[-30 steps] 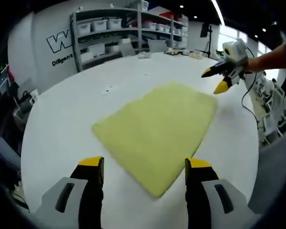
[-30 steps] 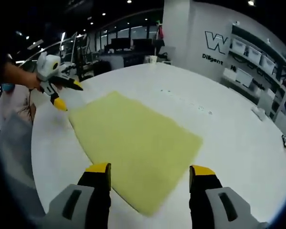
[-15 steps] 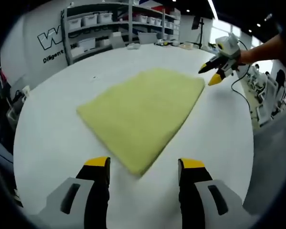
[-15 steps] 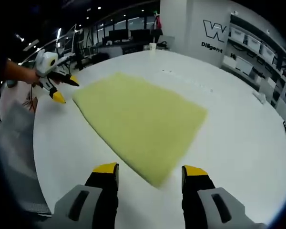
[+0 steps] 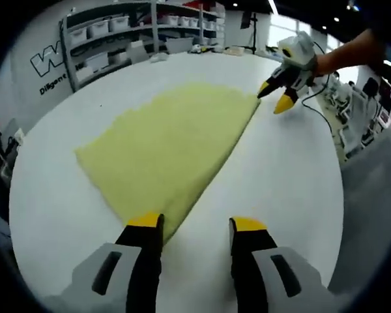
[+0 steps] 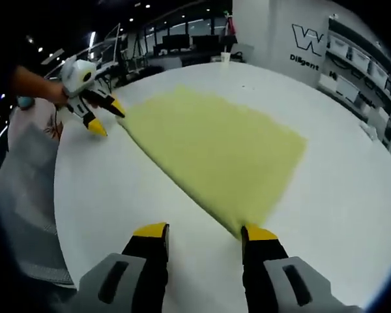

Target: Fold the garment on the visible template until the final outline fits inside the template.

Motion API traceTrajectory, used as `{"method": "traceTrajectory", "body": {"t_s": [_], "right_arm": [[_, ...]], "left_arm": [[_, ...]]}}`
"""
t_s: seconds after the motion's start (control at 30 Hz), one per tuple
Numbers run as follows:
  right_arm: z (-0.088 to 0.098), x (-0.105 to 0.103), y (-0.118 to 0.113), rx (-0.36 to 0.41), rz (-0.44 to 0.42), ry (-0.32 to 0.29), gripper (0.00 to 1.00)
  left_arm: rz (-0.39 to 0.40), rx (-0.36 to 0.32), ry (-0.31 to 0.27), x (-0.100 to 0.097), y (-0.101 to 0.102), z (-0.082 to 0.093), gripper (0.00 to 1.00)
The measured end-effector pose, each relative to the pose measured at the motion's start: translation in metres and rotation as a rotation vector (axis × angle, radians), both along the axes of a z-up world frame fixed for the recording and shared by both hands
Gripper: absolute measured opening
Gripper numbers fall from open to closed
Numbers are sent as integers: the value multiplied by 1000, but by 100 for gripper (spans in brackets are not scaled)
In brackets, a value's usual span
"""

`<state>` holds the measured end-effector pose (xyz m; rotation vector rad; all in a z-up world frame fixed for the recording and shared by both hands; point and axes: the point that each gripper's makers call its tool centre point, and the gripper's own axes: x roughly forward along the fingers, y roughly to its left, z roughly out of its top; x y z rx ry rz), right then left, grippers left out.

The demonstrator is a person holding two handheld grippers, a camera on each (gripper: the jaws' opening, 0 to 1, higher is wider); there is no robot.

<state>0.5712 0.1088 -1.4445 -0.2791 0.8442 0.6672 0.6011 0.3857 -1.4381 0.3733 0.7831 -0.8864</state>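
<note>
- Room: big open hall, dark ceiling with strip lights. White wall (image 5: 36, 62) with large dark lettering, also in the right gripper view (image 6: 306, 39). Grey shelving (image 5: 117, 39) loaded with white bins along that wall.
- Surface: large white table (image 5: 280, 169), rounded edge, mostly bare. In the right gripper view (image 6: 117, 189) it falls off to a grey floor at the left.
- Garment (image 5: 166, 147): flat pale yellow-green rectangle of fuzzy cloth, lying on the table between the two grippers. Right gripper view (image 6: 221, 147) has it the same way, flat, no visible folds.
- Long axis: runs gripper to gripper. One corner points at the left gripper, the opposite end at the right gripper.
- Left gripper (image 5: 194, 228): jaws apart, yellow tips just above the table. Near corner of the garment sits right by the left jaw tip; can't tell if it touches. Also seen far off in the right gripper view (image 6: 104, 114), held by a hand (image 6: 49, 91), tips at the garment's far corner.
- Right gripper (image 6: 205, 231): jaws apart, nothing between them. Garment corner ends just beside the right-hand jaw tip. In the left gripper view (image 5: 279, 96) it hangs at the far corner, jaws apart.
</note>
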Motion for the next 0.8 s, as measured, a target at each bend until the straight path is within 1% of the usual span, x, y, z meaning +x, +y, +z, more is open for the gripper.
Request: {"method": "traceTrajectory", "body": {"t_s": [0.03, 0.1, 0.13, 0.2, 0.27, 0.37, 0.47, 0.5, 0.53, 0.57, 0.6, 0.63, 0.73, 0.8], "right_arm": [[1, 0, 1, 10, -10, 3, 42], [0, 4, 1, 13, -30, 7, 40], [0, 6, 0, 7, -35, 8, 39], [0, 6, 0, -6, -33, 7, 35], [-1, 9, -1, -23, -38, 4, 32], [-1, 10, -2, -36, -39, 2, 31], [-2, 11, -6, -65, -30, -17, 27], [-1, 11, -5, -61, -33, -19, 27], [-1, 11, -6, -56, -40, -23, 28], [-1, 11, -6, -57, -41, -24, 28], [-1, 12, -7, -62, -45, -28, 29], [-1, 13, -9, -73, -49, -30, 30], [4, 8, -4, -13, -56, -13, 39], [10, 7, -11, -21, -62, -32, 43]], "left_arm": [[7, 7, -6, 3, 1, 0, 36], [47, 35, -22, 12, 6, -1, 32], [74, 35, -26, 16, 7, -2, 30], [84, 44, -28, 20, 7, -2, 33], [97, 34, -21, 21, 4, -2, 37], [87, 32, -13, 16, 1, -2, 40], [88, 16, 5, 11, 0, -2, 43], [93, 7, 25, 7, -1, -2, 43], [101, -1, 62, 1, -2, -4, 43], [103, 0, 71, -1, -1, -5, 45], [84, -5, 43, -2, -3, -3, 46], [84, 2, 49, -3, -2, -3, 45], [84, -11, 45, -3, 3, 3, 46], [99, -21, 25, -2, 9, 10, 48]]}}
